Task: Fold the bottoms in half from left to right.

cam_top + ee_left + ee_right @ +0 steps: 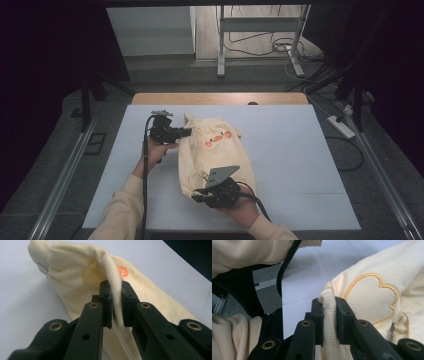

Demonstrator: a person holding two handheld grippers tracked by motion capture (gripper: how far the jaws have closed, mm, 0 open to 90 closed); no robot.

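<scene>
A cream-yellow garment [215, 155] with an orange printed patch lies bunched in the middle of the white table [300, 150]. My left gripper [186, 132] reaches in from the left and is shut on a fold of the garment's far edge; the pinched cream fabric [115, 290] rises between its jaws. My right gripper [199, 195] sits at the near end, shut on a ribbed hem [329, 312] of the same garment. An orange-outlined embroidered shape [372, 297] lies just beyond that hem.
The white board covers a wooden table whose far edge [220, 98] shows behind it. Metal rails [60, 185] run along both sides. A frame's legs and cables [280, 47] stand on the floor beyond. Cream sleeves [120, 210] come in from the bottom.
</scene>
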